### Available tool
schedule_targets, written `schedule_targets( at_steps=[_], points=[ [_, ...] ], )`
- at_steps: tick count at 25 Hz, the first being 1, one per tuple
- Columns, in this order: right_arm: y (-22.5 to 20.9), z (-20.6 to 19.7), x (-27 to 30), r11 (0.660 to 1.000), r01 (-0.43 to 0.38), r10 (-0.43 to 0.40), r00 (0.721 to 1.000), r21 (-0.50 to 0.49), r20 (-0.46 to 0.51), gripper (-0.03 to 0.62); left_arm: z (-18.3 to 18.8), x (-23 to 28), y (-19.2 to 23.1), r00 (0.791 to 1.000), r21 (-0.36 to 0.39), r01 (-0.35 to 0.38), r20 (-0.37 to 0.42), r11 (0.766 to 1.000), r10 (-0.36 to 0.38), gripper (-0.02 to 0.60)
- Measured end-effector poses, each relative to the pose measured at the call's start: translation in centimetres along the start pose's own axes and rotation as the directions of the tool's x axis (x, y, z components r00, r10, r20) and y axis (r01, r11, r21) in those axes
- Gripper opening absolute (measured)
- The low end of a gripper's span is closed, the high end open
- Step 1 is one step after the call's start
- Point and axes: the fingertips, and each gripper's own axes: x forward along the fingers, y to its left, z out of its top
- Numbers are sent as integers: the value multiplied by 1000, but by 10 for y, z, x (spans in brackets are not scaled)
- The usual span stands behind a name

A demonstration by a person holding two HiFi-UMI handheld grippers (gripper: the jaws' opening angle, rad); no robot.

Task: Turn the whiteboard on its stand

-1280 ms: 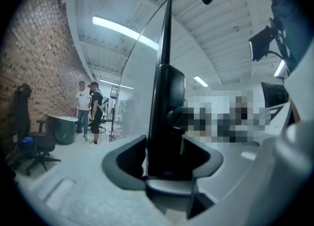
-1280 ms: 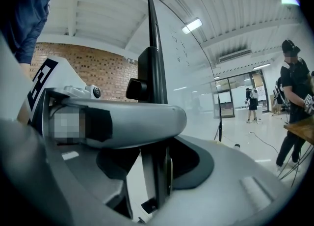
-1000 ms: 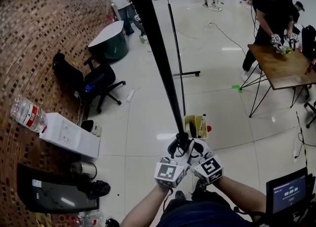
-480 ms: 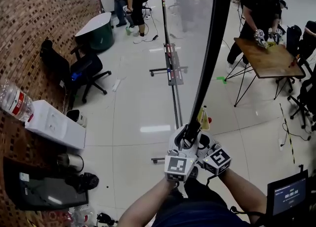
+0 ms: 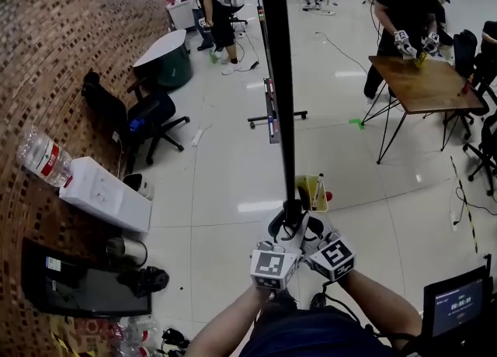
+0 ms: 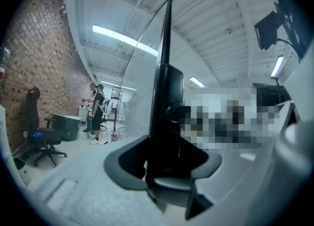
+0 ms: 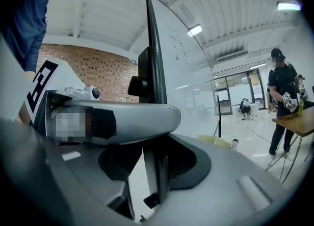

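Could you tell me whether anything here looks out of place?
Only what seems a white power strip, lying loose on the floor beside the black office chair, a trip hazard; the whiteboard looks sound.

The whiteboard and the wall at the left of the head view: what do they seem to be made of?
The whiteboard looks like a smooth, glossy white coated panel, since its face shows a sheen and soft reflections. Its edge frame is dark and matte; whether it is metal or plastic I cannot tell. The wall is rough red-brown brick with pale mortar lines.
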Motion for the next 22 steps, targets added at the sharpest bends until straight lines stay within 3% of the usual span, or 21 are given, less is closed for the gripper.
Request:
schedule_targets(
  at_steps=[8,16,22],
  points=[
    [34,-2,-28,999,-34,34,999,-4,11,161,7,-37,-23,998,9,-66,-5,998,66,193],
    [64,-10,-59,999,-40,40,999,-2,11,160,-8,-71,-46,998,32,-67,-8,997,67,192],
    [77,-15,-93,1000,-9,9,1000,-1,27,158,-6,-90,-79,999,3,-36,11,999,36,196]
  ],
)
